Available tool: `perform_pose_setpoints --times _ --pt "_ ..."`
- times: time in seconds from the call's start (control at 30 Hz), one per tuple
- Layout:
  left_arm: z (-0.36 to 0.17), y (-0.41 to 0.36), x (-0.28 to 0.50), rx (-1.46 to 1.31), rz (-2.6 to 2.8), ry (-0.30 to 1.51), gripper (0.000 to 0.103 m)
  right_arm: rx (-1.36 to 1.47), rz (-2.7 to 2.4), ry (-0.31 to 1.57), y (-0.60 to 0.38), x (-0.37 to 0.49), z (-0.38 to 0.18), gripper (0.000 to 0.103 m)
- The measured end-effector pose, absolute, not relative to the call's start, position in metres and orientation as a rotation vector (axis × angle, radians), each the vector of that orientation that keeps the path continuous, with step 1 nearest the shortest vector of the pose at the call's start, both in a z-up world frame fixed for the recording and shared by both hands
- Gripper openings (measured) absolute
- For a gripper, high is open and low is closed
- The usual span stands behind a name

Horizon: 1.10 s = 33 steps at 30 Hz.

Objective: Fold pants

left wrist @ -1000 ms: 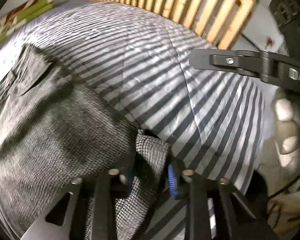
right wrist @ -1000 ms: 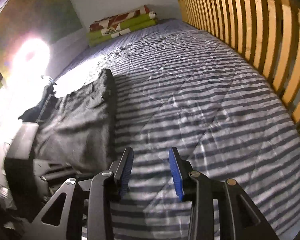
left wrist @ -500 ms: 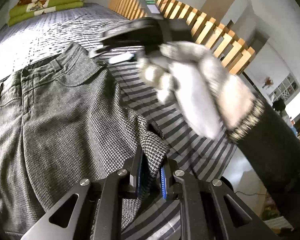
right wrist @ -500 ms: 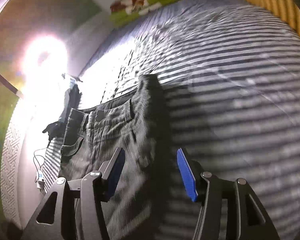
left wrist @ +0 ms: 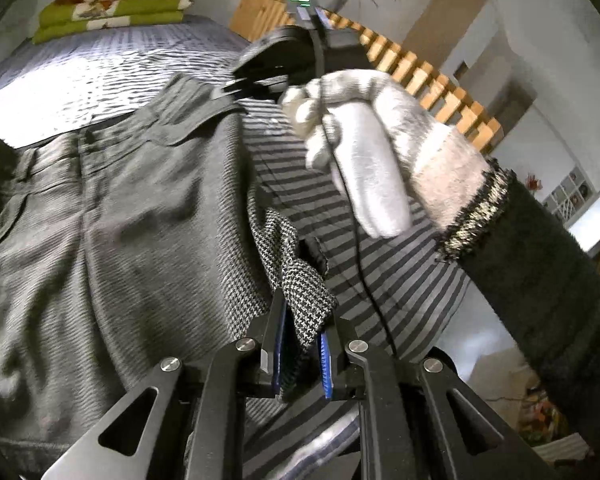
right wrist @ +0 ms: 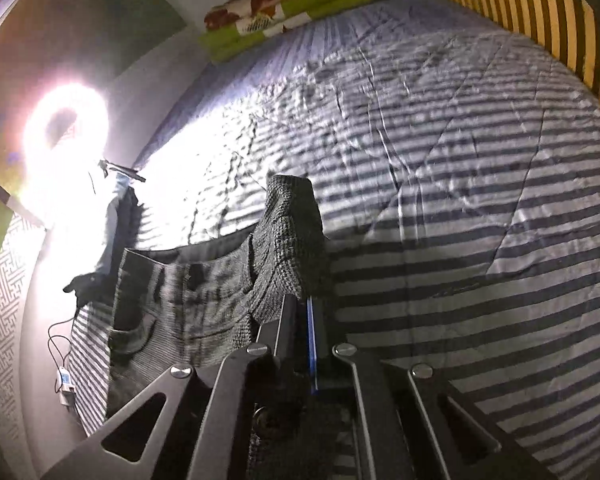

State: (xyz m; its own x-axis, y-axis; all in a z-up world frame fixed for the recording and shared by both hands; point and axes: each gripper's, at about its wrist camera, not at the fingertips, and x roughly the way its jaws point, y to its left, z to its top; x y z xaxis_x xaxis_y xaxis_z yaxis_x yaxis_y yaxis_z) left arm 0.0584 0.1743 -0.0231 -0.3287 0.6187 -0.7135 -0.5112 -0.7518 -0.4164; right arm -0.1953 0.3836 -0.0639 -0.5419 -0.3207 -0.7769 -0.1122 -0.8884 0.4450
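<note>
Nearest, the left hand-held gripper (left wrist: 303, 344) is clamped on a houndstooth hem of the pants (left wrist: 120, 220); the right hand-held gripper (right wrist: 300, 332) is pinched on the waistband corner. Folding looks barely begun: the coarse grey woven pants are spread on the quilted striped bed (right wrist: 460, 220), with 1 hem lifted.

Both wrist views look down, close, sharing pants (left wrist: 140, 220) and striped bed (right wrist: 460, 200).

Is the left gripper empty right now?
No, the left gripper is clamped on a houndstooth corner of the pants, with cloth plainly between its blue pads.
</note>
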Motion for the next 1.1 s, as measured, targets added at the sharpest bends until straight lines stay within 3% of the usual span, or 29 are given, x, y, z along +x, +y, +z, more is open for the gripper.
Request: perform_pose_setpoints --times 0.17,0.5,0.83,1.1 --pt "-0.009 0.118 0.069 -1.17 2.176 -0.221 0.014 1.378 -2.613 -0.682 0.356 -0.193 -0.032 0.004" --pt "-0.011 -0.028 0.098 -1.133 2.359 -0.488 0.014 1.285 -2.602 -0.441 0.215 -0.216 0.017 0.004" --pt "-0.073 -0.139 0.11 -1.232 2.429 -0.748 0.014 1.402 -2.522 -0.206 0.059 -0.263 -0.024 0.003" --pt "-0.109 -0.176 0.095 -1.285 2.443 -0.846 0.014 1.505 -2.506 -0.148 0.022 -0.292 -0.072 0.003"
